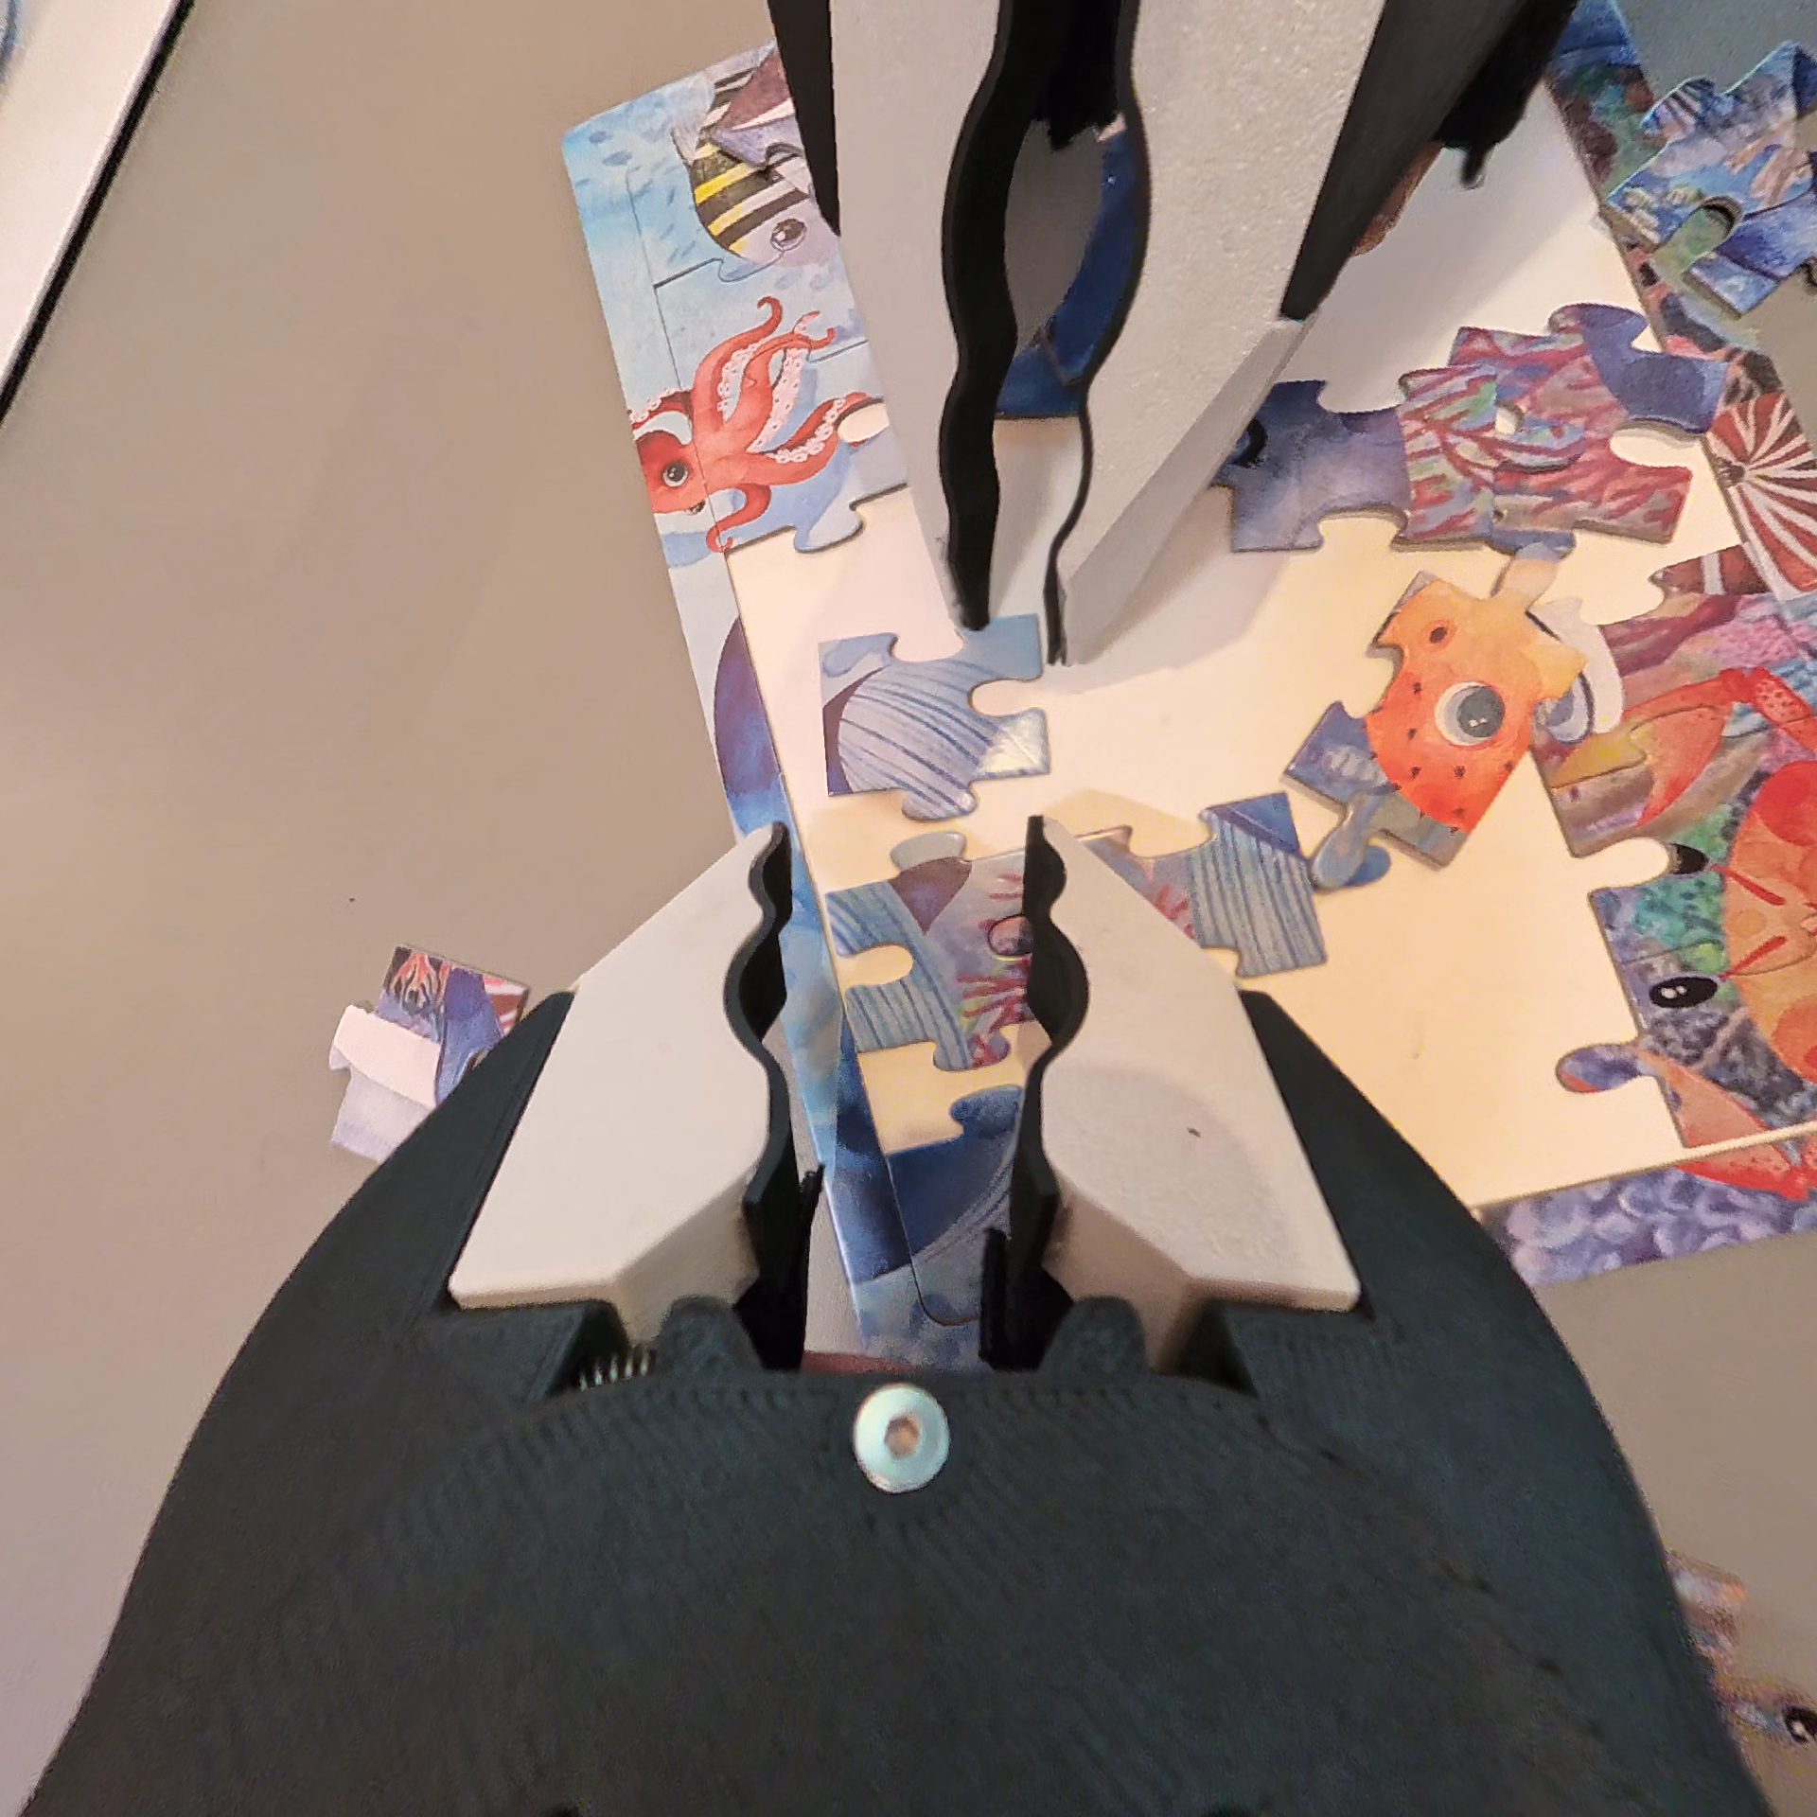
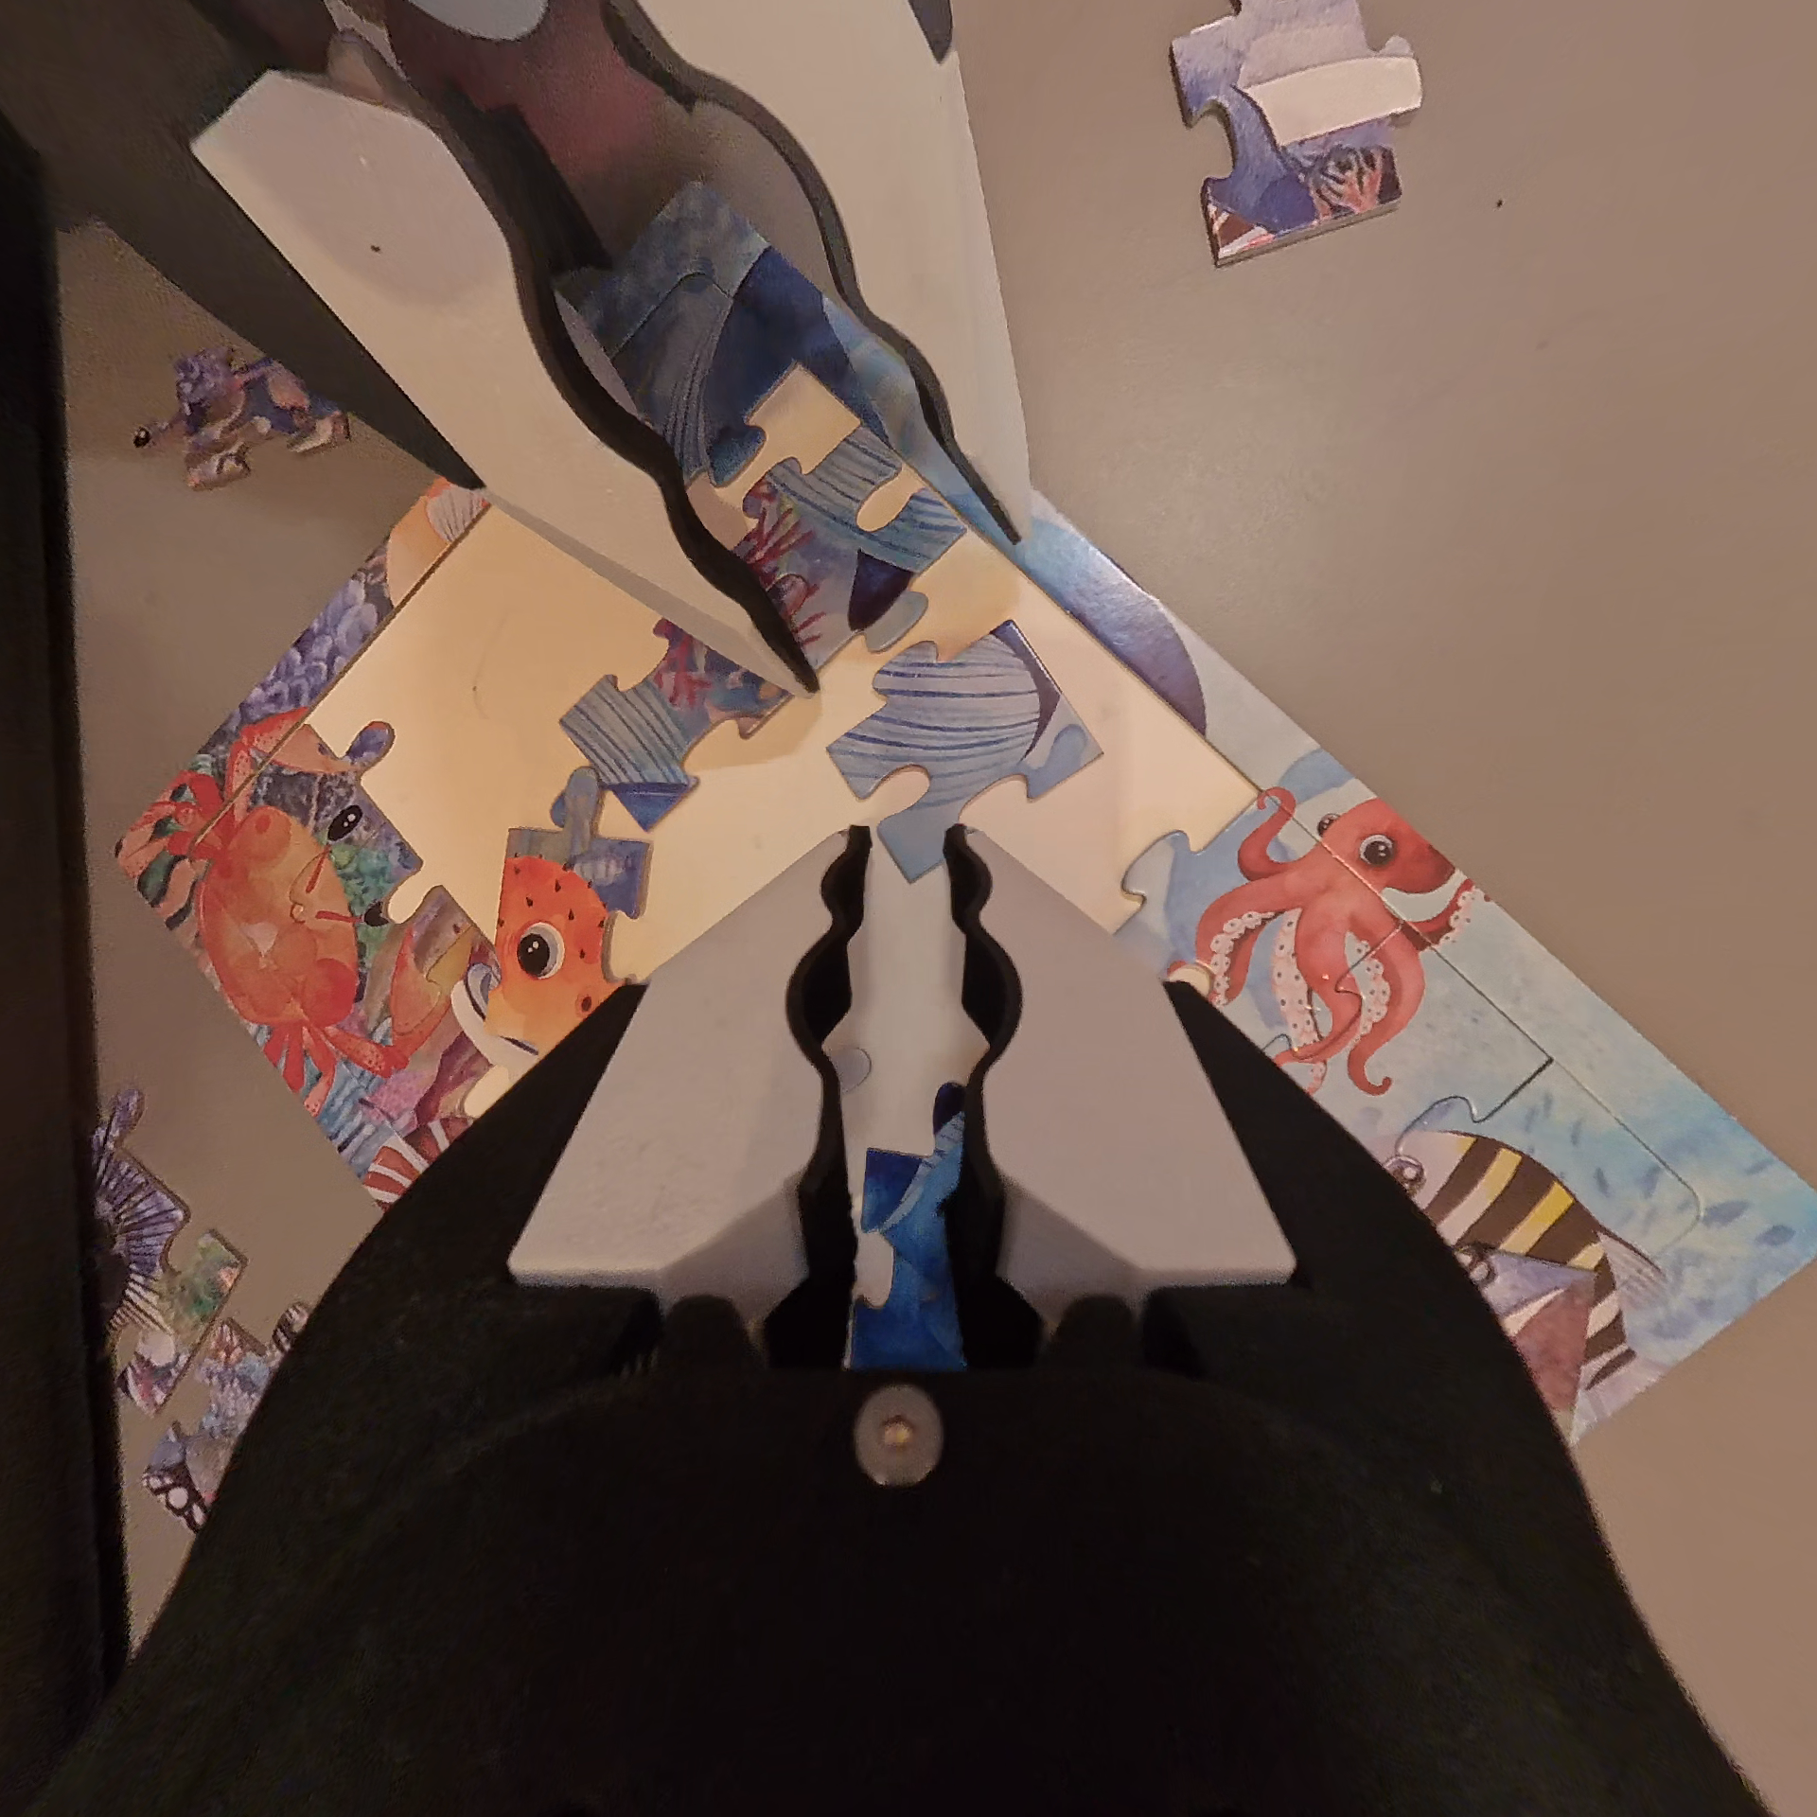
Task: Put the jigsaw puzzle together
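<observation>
The puzzle board (image 1: 1180,688) has a cream base and a blue picture border. A blue striped whale piece (image 1: 924,718) lies loose on it. My right gripper (image 1: 1015,634) comes down from above, its jaws a narrow gap apart, and the piece's corner (image 2: 914,855) sits between its tips (image 2: 907,836). My left gripper (image 1: 905,841) is open and straddles a striped piece with red coral (image 1: 924,954), also seen in the right wrist view (image 2: 836,531). Neither piece is lifted.
Joined pieces show an octopus (image 1: 747,413), a striped fish (image 1: 747,187) and a crab (image 1: 1770,885). An orange fish piece (image 1: 1455,728) and another striped piece (image 1: 1239,885) lie loose on the board. Single pieces lie on the grey table (image 1: 423,1042), (image 2: 1298,128), (image 2: 246,413). About 4 cm separates my left fingertips from my right.
</observation>
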Motion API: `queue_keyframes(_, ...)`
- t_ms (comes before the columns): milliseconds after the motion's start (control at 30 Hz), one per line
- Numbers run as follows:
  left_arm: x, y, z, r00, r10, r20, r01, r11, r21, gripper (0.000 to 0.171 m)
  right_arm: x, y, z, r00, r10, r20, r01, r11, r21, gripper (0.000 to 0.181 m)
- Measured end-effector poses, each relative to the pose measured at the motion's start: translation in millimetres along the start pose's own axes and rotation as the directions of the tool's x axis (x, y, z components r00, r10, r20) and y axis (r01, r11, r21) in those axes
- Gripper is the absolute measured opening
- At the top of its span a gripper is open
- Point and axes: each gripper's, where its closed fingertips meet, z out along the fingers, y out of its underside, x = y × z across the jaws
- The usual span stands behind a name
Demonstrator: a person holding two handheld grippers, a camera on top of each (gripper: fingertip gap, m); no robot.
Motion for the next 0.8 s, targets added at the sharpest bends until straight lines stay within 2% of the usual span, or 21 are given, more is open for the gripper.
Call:
queue_keyframes(133,-3.6,3.5,-8.3,1.0,-0.007,0.005,0.007,1.0,-0.008,0.044,-1.9,-1.5,2.5,1.0,0.0,-0.006,0.0,1.0,-0.001,0.026)
queue_keyframes(233,2.8,9.6,-7.4,0.999,-0.011,-0.034,0.009,0.999,-0.034,0.043,1.6,-1.7,3.4,0.999,-0.018,-0.043,0.017,1.0,-0.007,0.019)
queue_keyframes(433,-4.0,17.4,-12.3,1.0,-0.013,-0.011,0.012,0.998,-0.059,0.043,2.6,-3.6,4.6,0.999,-0.003,-0.033,0.004,1.0,0.018,0.002)
queue_keyframes(600,-8.2,26.1,-16.9,1.0,-0.02,0.0,0.02,0.996,-0.086,0.038,0.7,-2.1,4.0,1.0,-0.008,-0.014,0.008,1.0,0.016,0.0)
queue_keyframes(800,-10.0,33.3,-22.2,1.0,-0.028,0.001,0.028,0.994,-0.101,0.036,-6.4,-4.6,5.9,1.0,-0.019,0.007,0.019,1.0,0.015,0.023)
